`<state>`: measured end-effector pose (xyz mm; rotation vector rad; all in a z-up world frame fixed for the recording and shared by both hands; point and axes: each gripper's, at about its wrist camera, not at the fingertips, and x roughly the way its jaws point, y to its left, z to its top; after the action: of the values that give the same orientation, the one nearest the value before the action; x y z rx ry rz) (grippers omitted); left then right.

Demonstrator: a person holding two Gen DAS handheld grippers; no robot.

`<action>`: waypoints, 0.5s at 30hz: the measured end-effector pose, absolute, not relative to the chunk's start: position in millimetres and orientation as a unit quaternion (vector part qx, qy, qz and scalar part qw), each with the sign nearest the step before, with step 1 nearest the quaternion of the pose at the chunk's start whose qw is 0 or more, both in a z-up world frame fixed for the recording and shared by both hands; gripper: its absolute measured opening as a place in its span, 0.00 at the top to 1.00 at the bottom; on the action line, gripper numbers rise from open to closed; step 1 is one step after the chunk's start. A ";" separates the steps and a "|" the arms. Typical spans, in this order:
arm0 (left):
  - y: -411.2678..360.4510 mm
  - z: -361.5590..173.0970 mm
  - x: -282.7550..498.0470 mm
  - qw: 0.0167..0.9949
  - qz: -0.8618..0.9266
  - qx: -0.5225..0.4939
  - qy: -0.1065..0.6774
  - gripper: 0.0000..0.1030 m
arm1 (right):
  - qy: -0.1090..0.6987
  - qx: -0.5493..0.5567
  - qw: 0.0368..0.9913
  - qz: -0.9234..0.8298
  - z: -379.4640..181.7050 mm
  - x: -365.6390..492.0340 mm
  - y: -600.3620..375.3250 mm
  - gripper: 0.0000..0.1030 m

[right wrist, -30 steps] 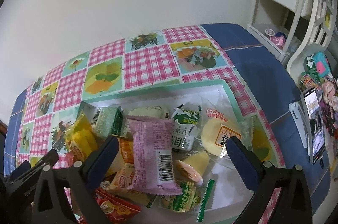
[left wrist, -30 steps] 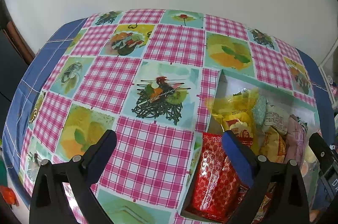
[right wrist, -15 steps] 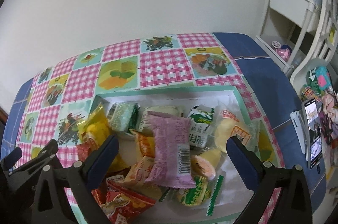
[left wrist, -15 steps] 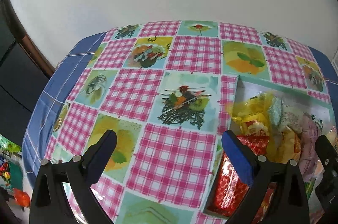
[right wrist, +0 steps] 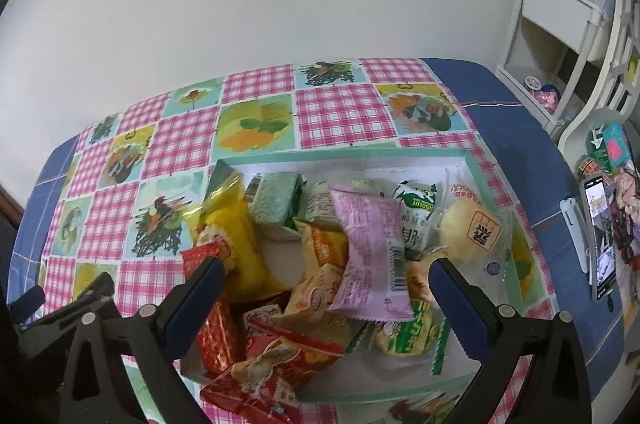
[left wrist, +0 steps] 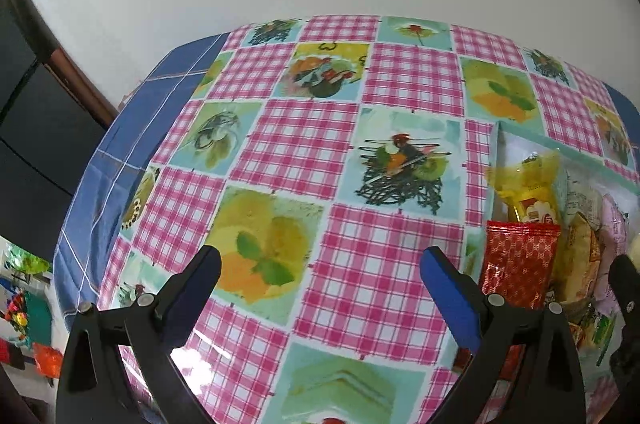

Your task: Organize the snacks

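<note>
Even soft light, fisheye-warped edges

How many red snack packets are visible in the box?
2: a red patterned packet standing at the box's left edge, and a red packet with a picture lying at the near left corner. The pile may hide more.

A phone [right wrist: 599, 232] lies on the checked tablecloth [right wrist: 340, 112] beside a white shelf [right wrist: 560, 12].

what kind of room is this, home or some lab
Most likely a home, perhaps a bedroom or living corner. The table wears a fruit-print checked tablecloth, a shallow box of mixed snack packets sits on it, and a white shelf unit with small trinkets stands beside it. Both grippers are open and empty.
</note>
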<state>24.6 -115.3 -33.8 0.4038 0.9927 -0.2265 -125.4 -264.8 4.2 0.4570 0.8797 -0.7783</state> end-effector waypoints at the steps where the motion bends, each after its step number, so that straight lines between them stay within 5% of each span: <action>1: -111.6 -32.9 24.9 0.854 -0.107 0.188 0.474 0.03 | 0.412 0.213 0.808 -0.364 4.1 -125.4 -263.0 0.00; 15: -82.2 -24.6 10.5 0.850 -0.130 0.174 0.481 0.03 | 0.416 0.201 0.808 -0.365 7.0 -129.3 -235.6 0.00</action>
<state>10.5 -82.2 -24.6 0.3667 1.0128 -0.2732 -129.3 -235.6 7.0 0.4294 0.8900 -0.7810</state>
